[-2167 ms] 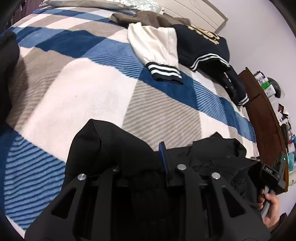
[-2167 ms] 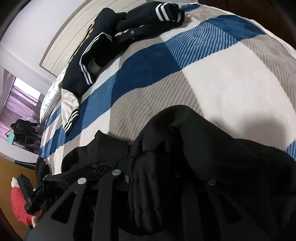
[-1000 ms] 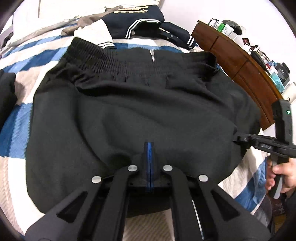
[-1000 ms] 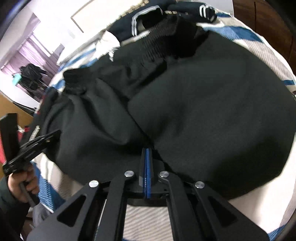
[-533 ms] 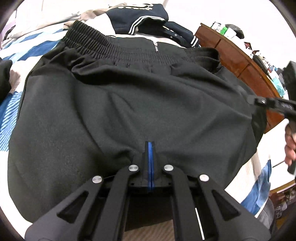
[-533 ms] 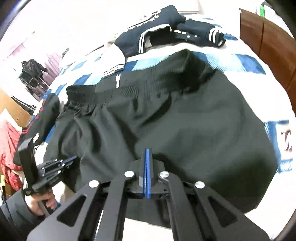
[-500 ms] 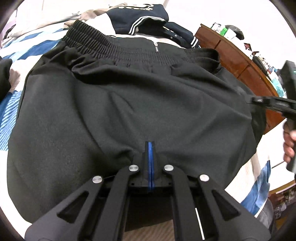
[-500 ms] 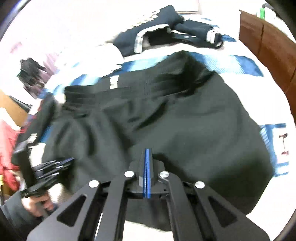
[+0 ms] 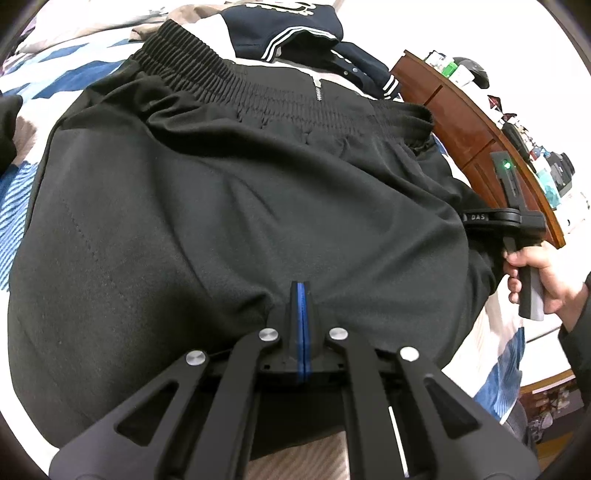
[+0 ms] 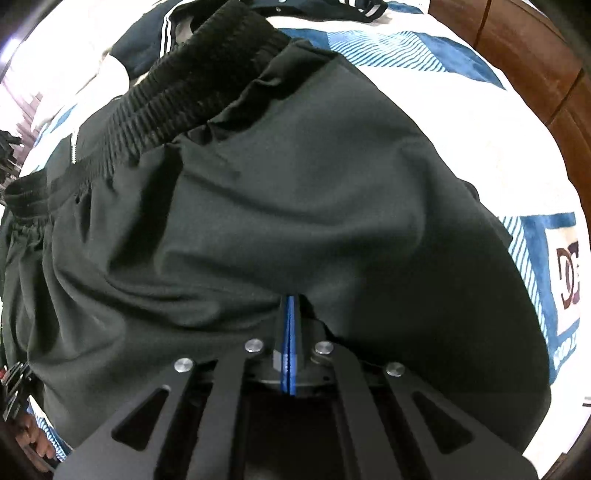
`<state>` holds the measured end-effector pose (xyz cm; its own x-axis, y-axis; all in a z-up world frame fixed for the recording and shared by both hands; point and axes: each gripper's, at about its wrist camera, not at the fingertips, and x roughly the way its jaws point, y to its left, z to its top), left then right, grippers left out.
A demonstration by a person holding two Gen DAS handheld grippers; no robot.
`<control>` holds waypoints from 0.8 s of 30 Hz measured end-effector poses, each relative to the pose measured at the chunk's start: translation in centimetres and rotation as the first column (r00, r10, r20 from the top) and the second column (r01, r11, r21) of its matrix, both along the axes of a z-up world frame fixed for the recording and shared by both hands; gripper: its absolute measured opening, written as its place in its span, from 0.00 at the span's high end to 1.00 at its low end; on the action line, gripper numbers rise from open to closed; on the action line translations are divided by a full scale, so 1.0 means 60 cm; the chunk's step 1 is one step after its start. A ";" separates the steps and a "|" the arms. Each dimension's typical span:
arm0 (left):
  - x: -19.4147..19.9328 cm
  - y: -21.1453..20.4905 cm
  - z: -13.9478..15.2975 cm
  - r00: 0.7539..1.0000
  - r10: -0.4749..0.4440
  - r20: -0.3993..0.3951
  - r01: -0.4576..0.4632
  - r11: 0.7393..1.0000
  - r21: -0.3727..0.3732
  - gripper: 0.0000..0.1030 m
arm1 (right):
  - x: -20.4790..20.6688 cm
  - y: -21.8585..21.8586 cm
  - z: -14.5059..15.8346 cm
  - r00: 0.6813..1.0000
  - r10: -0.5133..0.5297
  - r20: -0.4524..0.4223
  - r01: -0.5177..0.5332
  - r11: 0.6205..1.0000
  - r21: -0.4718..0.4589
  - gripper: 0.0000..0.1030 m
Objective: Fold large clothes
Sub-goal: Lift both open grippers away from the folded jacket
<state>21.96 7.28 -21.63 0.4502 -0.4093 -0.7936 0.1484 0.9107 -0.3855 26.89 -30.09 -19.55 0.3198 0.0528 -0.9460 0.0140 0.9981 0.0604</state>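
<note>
Black trousers point(image 9: 207, 206) with a ribbed elastic waistband point(image 9: 229, 81) lie spread over the checked blue, white and grey bedspread point(image 9: 22, 192), waistband at the far end. My left gripper point(image 9: 301, 291) is shut on the near edge of the black fabric, which puckers around its blue pads. In the right wrist view the same trousers point(image 10: 314, 184) fill the frame, and my right gripper point(image 10: 290, 301) is shut on their near edge too. From the left wrist view the right gripper point(image 9: 476, 218) shows at the garment's right side, held by a hand point(image 9: 539, 273).
A navy varsity jacket point(image 9: 295, 22) with white stripes lies beyond the waistband. A brown wooden dresser point(image 9: 465, 122) with small items on top runs along the right of the bed. Another dark garment point(image 9: 7, 118) lies at the far left. The bedspread's logo patch point(image 10: 569, 273) shows at right.
The trousers were flung out flat from a bunched heap. Over the last second the right gripper came down and closer in over the fabric; the left gripper stayed about where it was.
</note>
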 end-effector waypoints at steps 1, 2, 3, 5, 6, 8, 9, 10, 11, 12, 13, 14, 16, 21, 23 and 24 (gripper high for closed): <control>-0.001 -0.001 0.002 1.000 0.003 -0.002 -0.003 1.000 0.006 0.95 | -0.011 -0.004 0.009 1.000 0.013 0.019 -0.013 1.000 0.020 1.00; -0.003 -0.003 0.004 1.000 0.002 -0.004 -0.002 1.000 0.012 0.95 | -0.025 -0.004 0.020 0.999 0.013 0.034 -0.015 0.999 0.044 1.00; -0.006 -0.004 0.007 1.000 -0.002 -0.003 0.002 1.000 0.020 0.96 | -0.044 -0.013 0.032 0.998 0.012 0.059 -0.017 0.997 0.082 0.98; -0.020 -0.006 0.023 1.000 -0.018 0.019 0.017 0.999 0.046 0.97 | -0.103 -0.034 0.065 0.989 0.011 0.147 -0.038 0.983 0.180 0.83; -0.028 -0.006 0.030 0.999 -0.025 0.030 0.024 0.998 0.053 0.97 | -0.130 -0.044 0.077 0.983 0.003 0.182 -0.045 0.974 0.223 0.77; -0.042 0.002 0.044 0.999 -0.029 0.045 0.027 0.999 0.045 0.96 | -0.191 -0.061 0.096 0.969 -0.033 0.244 -0.044 0.952 0.302 0.64; -0.054 0.009 0.054 0.998 -0.028 0.057 0.027 0.999 0.028 0.86 | -0.215 -0.064 0.103 0.963 -0.048 0.265 -0.044 0.943 0.331 0.63; -0.068 0.017 0.064 0.997 -0.022 0.074 0.021 1.000 0.016 0.76 | -0.252 -0.073 0.105 0.956 -0.062 0.285 -0.047 0.932 0.359 0.59; -0.079 0.022 0.071 0.996 -0.017 0.089 0.016 1.000 0.004 0.58 | -0.270 -0.073 0.106 0.953 -0.070 0.296 -0.047 0.928 0.369 0.57; -0.096 0.029 0.082 0.994 -0.010 0.109 0.011 1.000 -0.011 0.48 | -0.299 -0.078 0.105 0.947 -0.085 0.311 -0.041 0.924 0.379 0.55; -0.114 0.034 0.092 0.992 0.002 0.127 -0.002 1.000 0.002 0.44 | -0.325 -0.084 0.101 0.941 -0.104 0.323 -0.031 0.922 0.386 0.54; -0.124 0.037 0.099 0.990 0.014 0.139 -0.018 0.999 0.030 0.40 | -0.334 -0.077 0.098 0.938 -0.117 0.327 -0.021 0.920 0.390 0.52; -0.147 0.043 0.111 0.987 0.034 0.156 -0.046 0.996 0.076 0.39 | -0.359 -0.088 0.082 0.935 -0.164 0.315 0.018 0.907 0.421 0.51; -0.204 0.054 0.146 0.968 0.125 0.219 -0.177 0.955 0.236 0.21 | -0.379 -0.103 0.047 0.930 -0.220 0.294 0.066 0.888 0.454 0.38; -0.218 0.059 0.149 0.955 0.158 0.250 -0.226 0.935 0.273 0.17 | -0.387 -0.096 0.041 0.931 -0.220 0.291 0.066 0.885 0.460 0.33; -0.222 0.062 0.146 0.953 0.169 0.250 -0.237 0.931 0.276 0.17 | -0.387 -0.092 0.038 0.932 -0.219 0.290 0.062 0.882 0.467 0.32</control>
<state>8.66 11.02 -12.89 0.6743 -0.0494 -0.7368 -0.0029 0.9976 -0.0695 3.68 -35.63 -17.26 0.6400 0.3711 -0.6728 0.0534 0.8520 0.5208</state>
